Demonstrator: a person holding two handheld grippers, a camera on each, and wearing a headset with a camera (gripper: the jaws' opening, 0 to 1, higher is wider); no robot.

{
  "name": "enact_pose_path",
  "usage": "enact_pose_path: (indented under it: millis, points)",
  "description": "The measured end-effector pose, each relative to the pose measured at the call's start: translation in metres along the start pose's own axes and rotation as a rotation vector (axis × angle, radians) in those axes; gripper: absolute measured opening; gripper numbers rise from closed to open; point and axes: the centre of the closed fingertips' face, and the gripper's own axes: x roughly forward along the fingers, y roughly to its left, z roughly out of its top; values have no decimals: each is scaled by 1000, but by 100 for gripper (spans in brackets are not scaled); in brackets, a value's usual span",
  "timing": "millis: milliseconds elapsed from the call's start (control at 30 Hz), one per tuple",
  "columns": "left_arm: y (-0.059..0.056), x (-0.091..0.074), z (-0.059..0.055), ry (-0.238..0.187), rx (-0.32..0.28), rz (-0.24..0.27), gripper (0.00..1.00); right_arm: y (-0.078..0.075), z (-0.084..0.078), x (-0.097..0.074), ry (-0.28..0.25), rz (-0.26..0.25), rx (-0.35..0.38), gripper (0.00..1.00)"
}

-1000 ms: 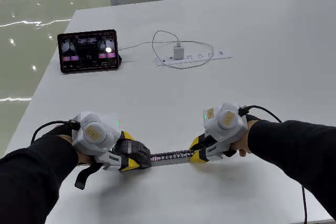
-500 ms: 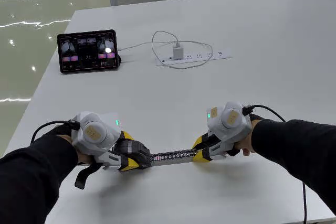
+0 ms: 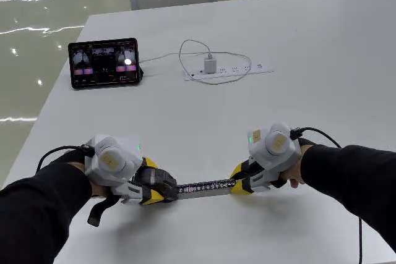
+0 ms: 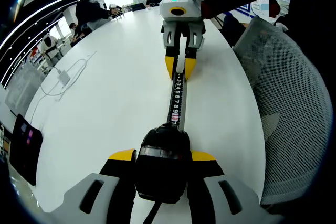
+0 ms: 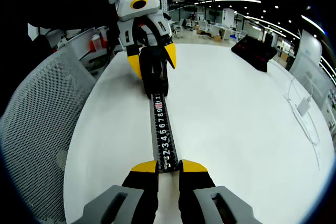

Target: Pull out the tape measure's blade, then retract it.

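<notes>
Head view: tape measure case (image 3: 163, 182) is being clamped at 7 o'clock by left hand-held gripper (image 3: 154, 180). Left gripper view: blade (image 4: 176, 106) being held out toward 12. Right gripper view: its tip being pinched by right hand-held gripper (image 5: 168, 167); straight, level pull advised.

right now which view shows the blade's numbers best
The right gripper view: the blade runs up its centre with legible numerals. The left gripper view shows it smaller, beyond the case. The head view shows a thin strip, digits unreadable.

Tablet (image 3: 104, 63) left of power strip (image 3: 229, 68), behind tape measure (image 3: 162, 183)
</notes>
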Motion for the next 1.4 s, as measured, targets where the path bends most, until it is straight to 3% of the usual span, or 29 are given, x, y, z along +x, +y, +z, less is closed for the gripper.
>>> enact_pose_path:
  millis: [1400]
  points:
    - [-1, 0, 1, -3, -2, 1, 32, -2, -18, -18, 12, -6, 11, 10]
